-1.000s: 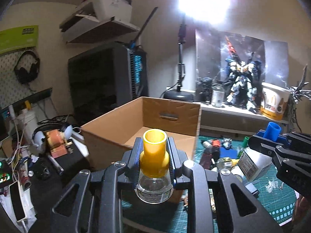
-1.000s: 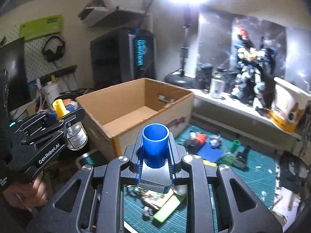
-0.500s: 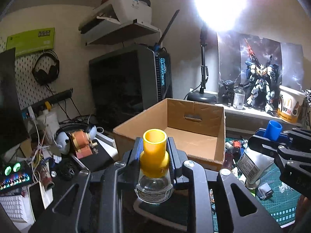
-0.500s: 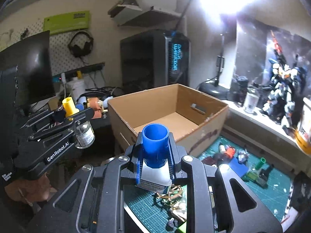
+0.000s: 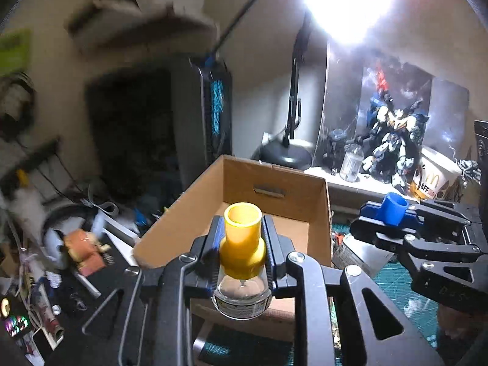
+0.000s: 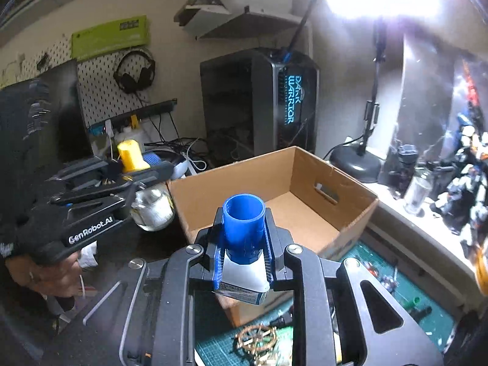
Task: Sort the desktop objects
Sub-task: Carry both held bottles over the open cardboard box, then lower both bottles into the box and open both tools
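Observation:
My left gripper is shut on a clear glass bottle with a yellow cap, held upright just in front of the open cardboard box. My right gripper is shut on a white bottle with a blue cap, held upright before the box's near corner. The right gripper with the blue-capped bottle shows at the right of the left wrist view. The left gripper with the yellow-capped bottle shows at the left of the right wrist view. The box looks empty.
A black PC tower stands behind the box. A lamp base, a glass jar, a robot model and a paper cup sit on the right ledge. Small parts litter the green mat. Clutter lies at the left.
Both grippers have moved closer to the box with their bottles still held. The left view has swung right and is blurred. The box now looms larger in both views.

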`<state>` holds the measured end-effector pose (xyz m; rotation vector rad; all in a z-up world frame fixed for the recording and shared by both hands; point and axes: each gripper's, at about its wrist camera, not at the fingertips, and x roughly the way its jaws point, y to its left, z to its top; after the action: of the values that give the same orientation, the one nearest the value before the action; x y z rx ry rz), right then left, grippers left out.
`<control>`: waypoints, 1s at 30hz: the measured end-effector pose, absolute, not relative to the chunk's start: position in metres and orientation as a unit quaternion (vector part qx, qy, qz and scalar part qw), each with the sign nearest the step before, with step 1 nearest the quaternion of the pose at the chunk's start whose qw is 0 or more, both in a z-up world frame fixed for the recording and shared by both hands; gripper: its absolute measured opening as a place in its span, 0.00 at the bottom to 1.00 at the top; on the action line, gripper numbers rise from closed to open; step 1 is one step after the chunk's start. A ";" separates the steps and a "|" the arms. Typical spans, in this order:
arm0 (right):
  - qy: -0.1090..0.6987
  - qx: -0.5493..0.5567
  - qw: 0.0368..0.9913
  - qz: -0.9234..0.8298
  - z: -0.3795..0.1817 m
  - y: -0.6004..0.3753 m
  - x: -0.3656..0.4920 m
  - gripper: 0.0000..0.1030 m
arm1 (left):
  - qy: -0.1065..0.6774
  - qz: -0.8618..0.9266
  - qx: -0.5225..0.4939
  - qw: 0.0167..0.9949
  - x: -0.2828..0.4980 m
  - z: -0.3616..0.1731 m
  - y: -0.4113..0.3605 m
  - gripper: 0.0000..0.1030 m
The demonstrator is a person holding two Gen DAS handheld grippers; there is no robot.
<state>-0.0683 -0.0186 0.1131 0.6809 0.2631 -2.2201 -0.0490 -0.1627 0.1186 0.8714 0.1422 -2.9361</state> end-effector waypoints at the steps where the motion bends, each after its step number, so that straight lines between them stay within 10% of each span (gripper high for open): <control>1: 0.106 0.279 0.391 -0.871 0.115 -0.023 -0.082 0.20 | 0.038 -0.952 0.300 0.041 -0.066 0.118 -0.166 0.24; 30: 0.054 0.590 0.233 -0.771 -0.023 -0.099 -0.398 0.19 | 0.016 -0.799 0.596 0.078 -0.339 -0.019 -0.205 0.23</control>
<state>-0.3977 -0.0988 -0.0225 1.6209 0.1494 -2.1177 -0.3386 -0.2048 -0.0190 1.7841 0.0486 -2.3938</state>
